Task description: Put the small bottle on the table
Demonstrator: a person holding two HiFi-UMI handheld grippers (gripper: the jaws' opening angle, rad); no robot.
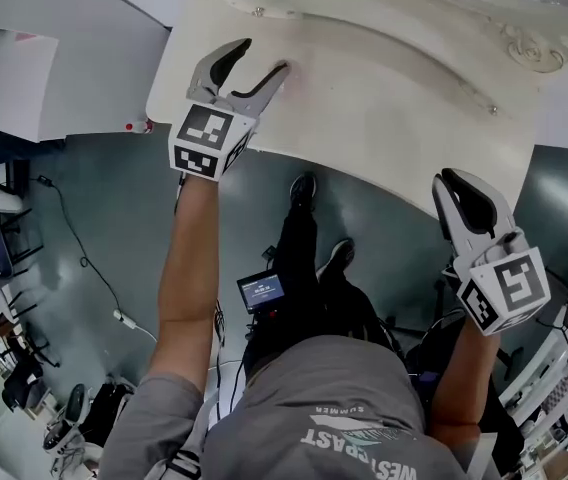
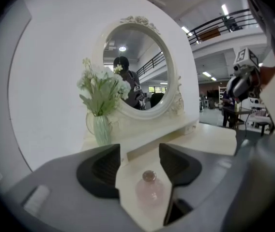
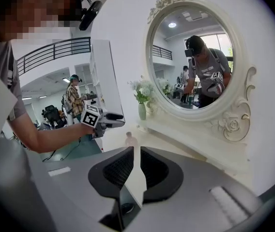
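The small pale pink bottle (image 2: 149,190) with a round stopper stands upright on the cream dressing table (image 1: 384,98), near its left front edge. My left gripper (image 1: 264,58) hangs just above the bottle, open; in the left gripper view the bottle shows below and between the two dark pads (image 2: 101,170), touching neither. From the right gripper view the bottle (image 3: 130,140) appears small, just beyond the left gripper's (image 3: 109,121) tips. My right gripper (image 1: 449,180) is off the table's front right edge, over the floor, its jaws together with nothing in them.
An oval mirror (image 3: 195,62) in a carved cream frame stands at the back of the table on a raised ledge. A green glass vase (image 2: 101,129) of white flowers stands at the ledge's left. Cables and a small screen (image 1: 262,290) lie on the floor. A person (image 3: 72,98) stands far behind.
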